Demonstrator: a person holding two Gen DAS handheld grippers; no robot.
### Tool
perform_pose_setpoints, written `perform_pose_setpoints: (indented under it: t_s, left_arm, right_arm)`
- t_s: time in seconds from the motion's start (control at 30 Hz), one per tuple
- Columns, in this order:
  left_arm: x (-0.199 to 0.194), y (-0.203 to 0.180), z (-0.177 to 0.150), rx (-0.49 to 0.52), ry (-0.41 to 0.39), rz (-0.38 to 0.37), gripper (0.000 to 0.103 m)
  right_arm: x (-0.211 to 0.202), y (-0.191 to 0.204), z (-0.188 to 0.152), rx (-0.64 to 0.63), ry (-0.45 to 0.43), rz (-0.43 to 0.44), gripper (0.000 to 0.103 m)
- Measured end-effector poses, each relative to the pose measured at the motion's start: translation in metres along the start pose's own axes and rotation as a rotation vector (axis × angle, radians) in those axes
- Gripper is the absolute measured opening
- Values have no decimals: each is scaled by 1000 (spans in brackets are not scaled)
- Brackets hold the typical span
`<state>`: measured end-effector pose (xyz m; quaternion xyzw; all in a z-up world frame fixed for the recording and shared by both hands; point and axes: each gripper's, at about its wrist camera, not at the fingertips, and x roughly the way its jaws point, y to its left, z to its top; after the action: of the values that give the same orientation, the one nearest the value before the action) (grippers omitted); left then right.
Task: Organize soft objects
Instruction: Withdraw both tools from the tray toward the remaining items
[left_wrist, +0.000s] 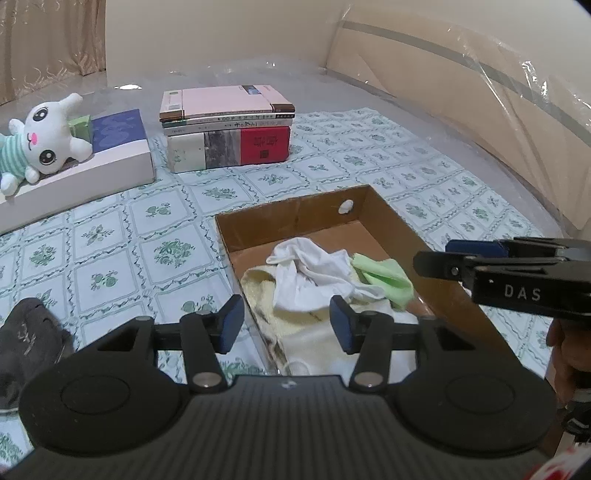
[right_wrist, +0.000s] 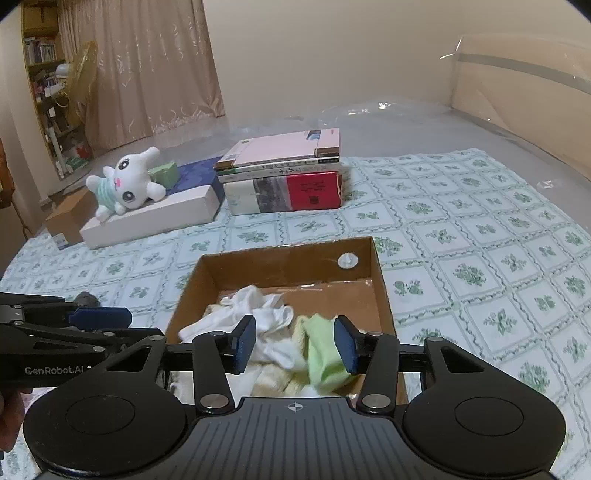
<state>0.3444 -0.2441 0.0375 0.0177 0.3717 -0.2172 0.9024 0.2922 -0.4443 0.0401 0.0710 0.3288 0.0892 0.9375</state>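
Observation:
An open cardboard box (left_wrist: 295, 210) (right_wrist: 280, 258) lies on the patterned sheet. In it are a white cloth (left_wrist: 314, 269) (right_wrist: 258, 317), a light green cloth (left_wrist: 388, 277) (right_wrist: 325, 350) and a pale yellow towel (left_wrist: 258, 291) (right_wrist: 273, 380). My left gripper (left_wrist: 286, 323) is open and empty above the box's near left edge. My right gripper (right_wrist: 295, 343) is open and empty above the cloths; it also shows in the left wrist view (left_wrist: 458, 258). A dark grey soft item (left_wrist: 26, 339) (right_wrist: 86, 297) lies left of the box. A white plush rabbit (left_wrist: 40, 140) (right_wrist: 125, 184) lies on a white box.
A stack of books (left_wrist: 229, 129) (right_wrist: 284, 177) stands behind the cardboard box. The white box (left_wrist: 92, 173) (right_wrist: 155, 218) with a blue top and a small green box (left_wrist: 81, 125) (right_wrist: 166, 171) is at the back left. A plastic-wrapped headboard (left_wrist: 480, 92) runs along the right.

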Motion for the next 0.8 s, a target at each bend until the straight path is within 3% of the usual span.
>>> perform_pose_setpoints:
  t_s: [0.2,0.5,0.8]
  left_arm:
    - [-35,-5,-15,5,-31,4,63]
    - [-94,-13,-52,-26,-68,9,73]
    - [-143,-16,-103,-71,-79,13,80]
  right_arm:
    - [-35,14,-23,8,-15,1,56]
    - [-112,29,-62,113,-155,-5,65]
    - [-154,66,-113,143,-125,-53,72]
